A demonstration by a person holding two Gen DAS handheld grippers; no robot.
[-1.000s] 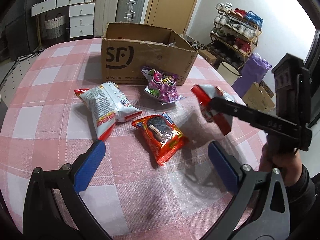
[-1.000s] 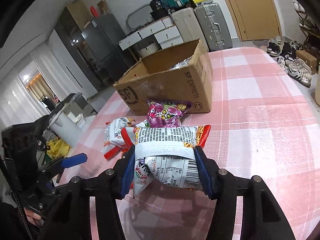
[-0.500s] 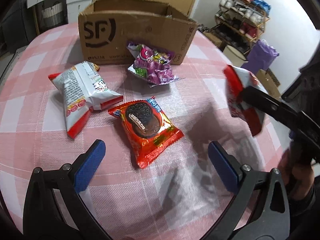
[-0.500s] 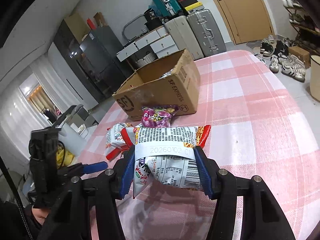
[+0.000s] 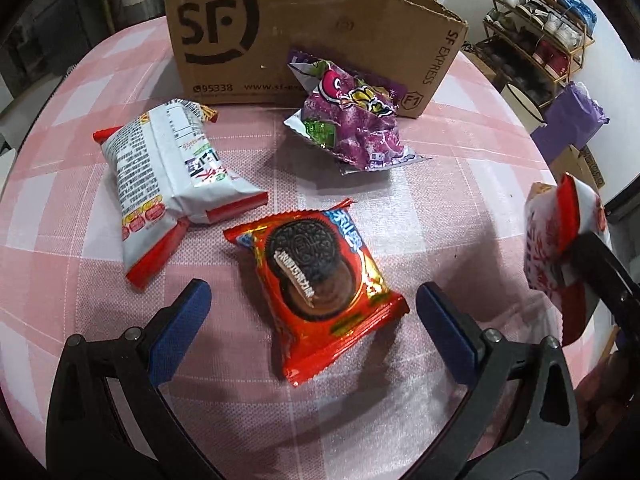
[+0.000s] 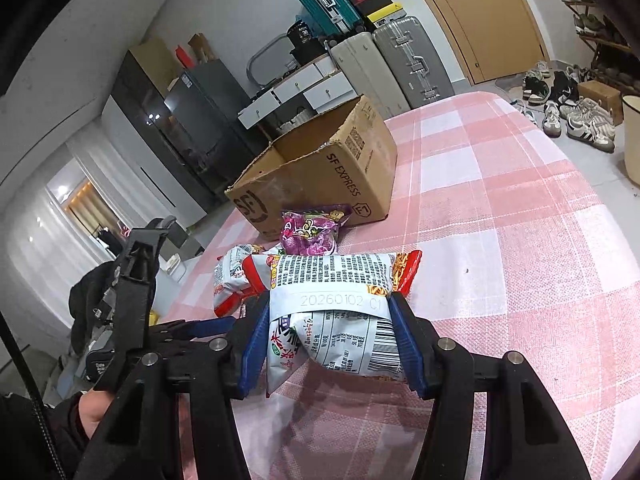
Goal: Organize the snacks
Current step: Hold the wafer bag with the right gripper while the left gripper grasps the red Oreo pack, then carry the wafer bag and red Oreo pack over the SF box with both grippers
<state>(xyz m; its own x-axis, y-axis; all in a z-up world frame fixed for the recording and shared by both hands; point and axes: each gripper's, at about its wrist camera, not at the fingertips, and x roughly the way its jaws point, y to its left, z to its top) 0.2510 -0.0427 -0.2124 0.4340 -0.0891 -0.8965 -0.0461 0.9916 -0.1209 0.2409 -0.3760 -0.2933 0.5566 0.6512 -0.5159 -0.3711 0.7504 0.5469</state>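
My left gripper is open, its blue pads on either side of a red Oreo packet on the pink checked tablecloth. A white-and-red noodle packet lies to its left and a purple candy bag leans against the open SF cardboard box. My right gripper is shut on a second white-and-red noodle packet, held above the table; it also shows at the right edge of the left wrist view. The box stands beyond it.
The table is round with edges near on all sides. Suitcases, drawers and a door stand behind the box. A shoe rack and purple bag are off the table's right side.
My left gripper has moved down and forward over the Oreo packet, which now lies between its pads. My right gripper has drawn back and up with the noodle packet.
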